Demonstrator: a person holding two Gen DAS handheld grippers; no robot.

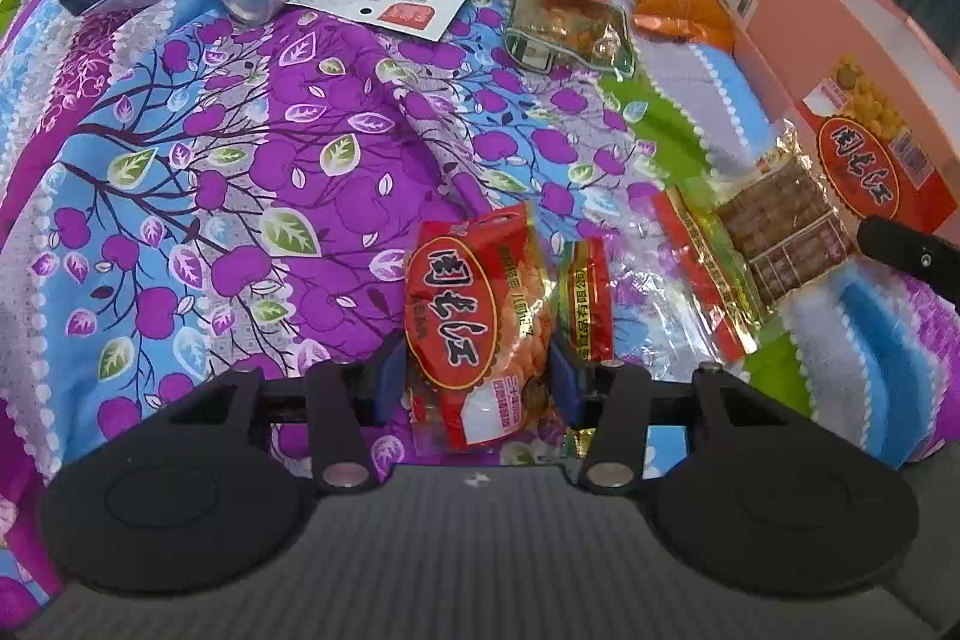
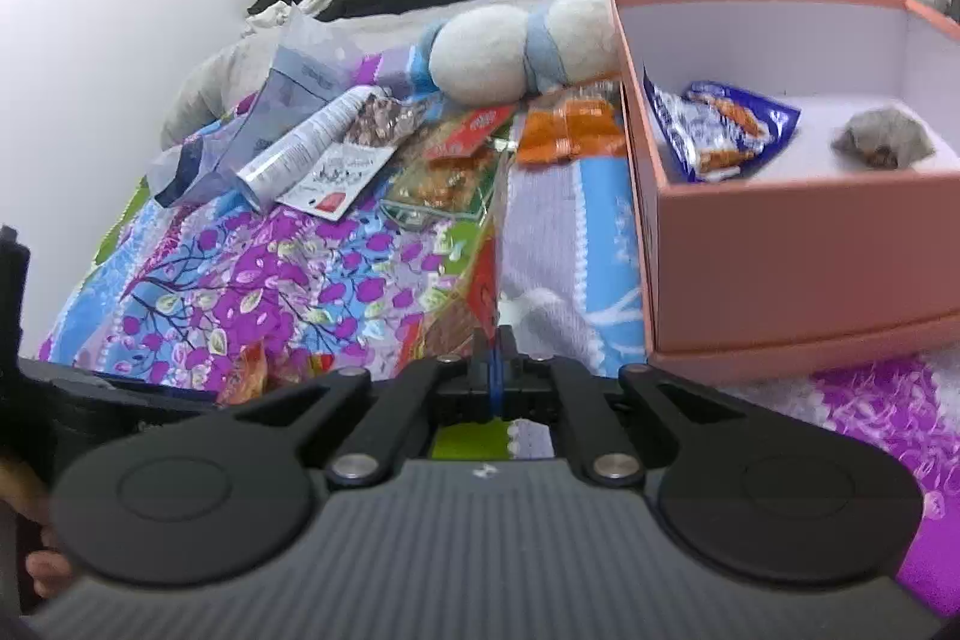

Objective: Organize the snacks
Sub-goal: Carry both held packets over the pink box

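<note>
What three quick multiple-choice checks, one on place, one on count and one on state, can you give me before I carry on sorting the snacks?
1. The red packet sits:
A in a box
B between the left tongs
C on the plush toy

2. Items inside the pink box:
A none
B two
C five

3. The right tongs are:
A wide open
B shut
C out of view

Answers:
1. B, blue pads flank it.
2. B, a blue packet and a grey packet.
3. B, pinching a thin packet.
</note>
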